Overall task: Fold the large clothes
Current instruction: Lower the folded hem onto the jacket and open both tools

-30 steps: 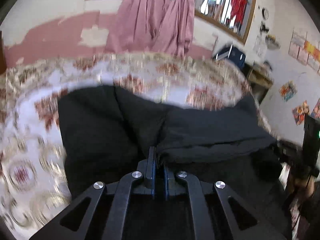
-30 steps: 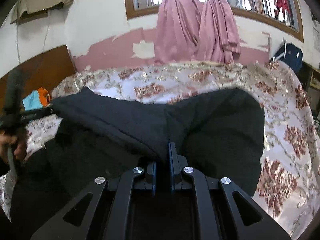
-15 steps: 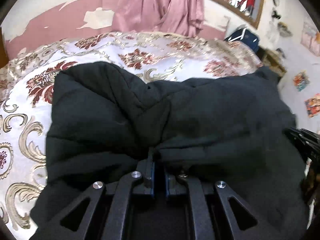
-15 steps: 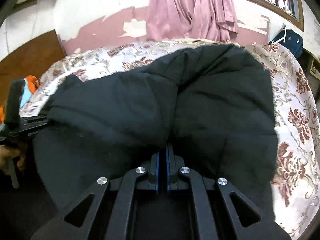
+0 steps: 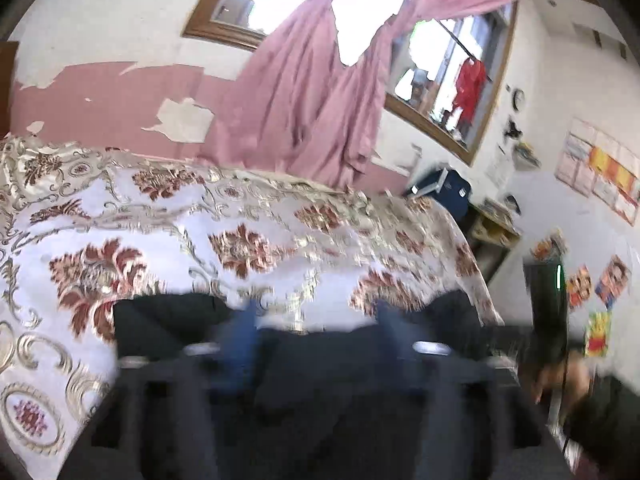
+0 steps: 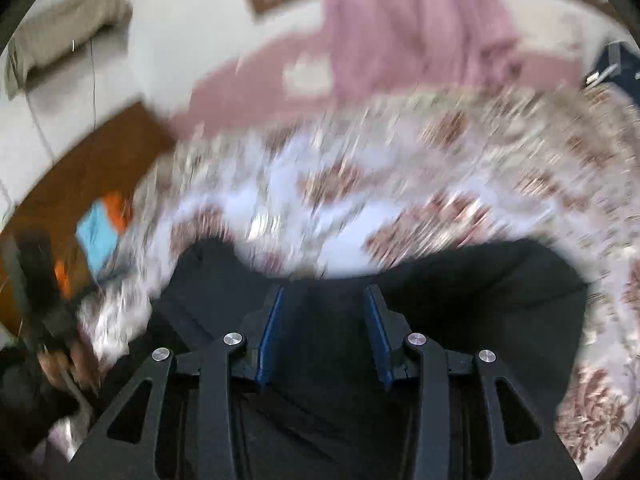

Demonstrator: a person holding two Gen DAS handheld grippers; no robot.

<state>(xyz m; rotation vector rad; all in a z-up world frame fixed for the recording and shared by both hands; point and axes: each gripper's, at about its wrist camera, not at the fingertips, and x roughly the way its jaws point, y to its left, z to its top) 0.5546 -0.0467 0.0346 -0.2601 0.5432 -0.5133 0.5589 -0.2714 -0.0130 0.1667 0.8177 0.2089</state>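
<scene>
Headboard [image 6: 92, 168] only in right wrist view; window [image 5: 448, 64] only left.

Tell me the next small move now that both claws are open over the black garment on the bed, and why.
Probably draw both claws back clear of the black garment and look for its next edge. The left claw and right claw have just been opening, nothing pinched; the garment lies released on the floral bedspread.
</scene>
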